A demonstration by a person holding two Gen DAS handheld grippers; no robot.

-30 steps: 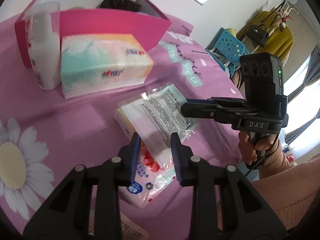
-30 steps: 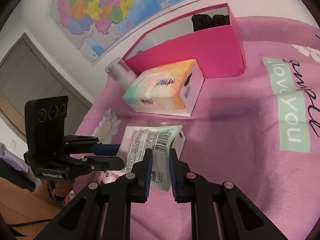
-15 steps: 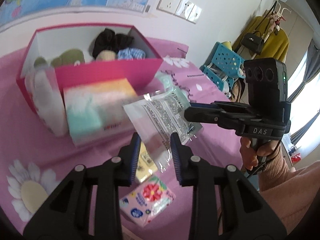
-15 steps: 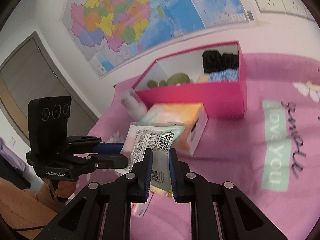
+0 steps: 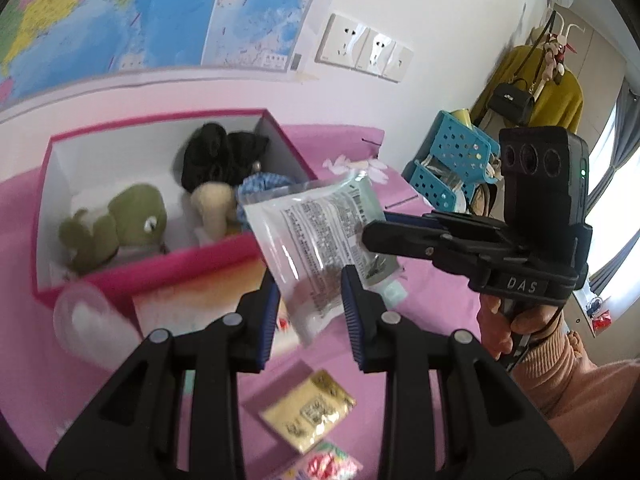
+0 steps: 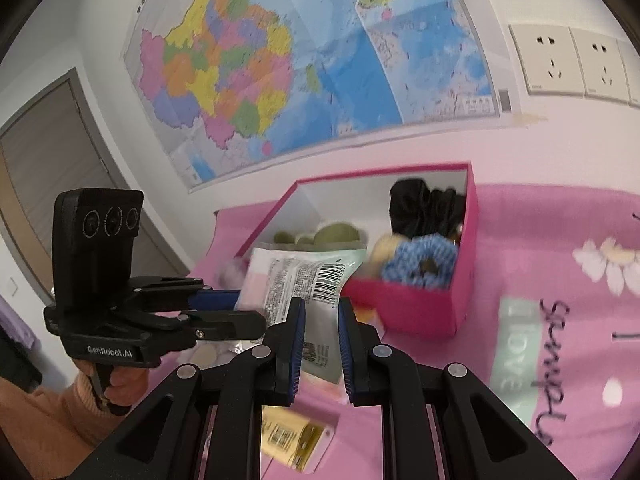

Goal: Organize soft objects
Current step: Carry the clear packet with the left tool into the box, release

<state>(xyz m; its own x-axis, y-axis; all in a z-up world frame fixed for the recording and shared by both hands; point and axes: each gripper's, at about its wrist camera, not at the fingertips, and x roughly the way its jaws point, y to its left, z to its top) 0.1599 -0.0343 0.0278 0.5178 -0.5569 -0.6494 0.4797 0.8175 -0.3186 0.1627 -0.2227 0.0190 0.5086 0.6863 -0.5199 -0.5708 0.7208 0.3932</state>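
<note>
A flat plastic packet (image 5: 316,240) with printed text and a barcode hangs in the air in front of the pink box (image 5: 160,268). My left gripper (image 5: 310,312) is shut on its near end. My right gripper (image 5: 380,226) is shut on its right edge. In the right wrist view the same packet (image 6: 296,280) sits between the right gripper's (image 6: 322,332) blue pads, with the left gripper (image 6: 248,310) clamped on its left side. Inside the box lie a green plush frog (image 5: 120,224), a black cloth (image 5: 220,156), a beige plush (image 5: 212,208) and a blue scrunchie (image 6: 420,260).
A tissue box (image 5: 192,300) and a white bottle (image 5: 88,320) stand blurred against the box's front wall. A yellow packet (image 5: 308,412) and a floral packet (image 5: 324,464) lie on the pink cloth below. A blue crate (image 5: 452,168) stands beyond the right edge.
Both grippers have risen with the packet, lifting it off the pink cloth and toward the box. The box's inside has come into view; the yellow and floral packets stay on the cloth.
</note>
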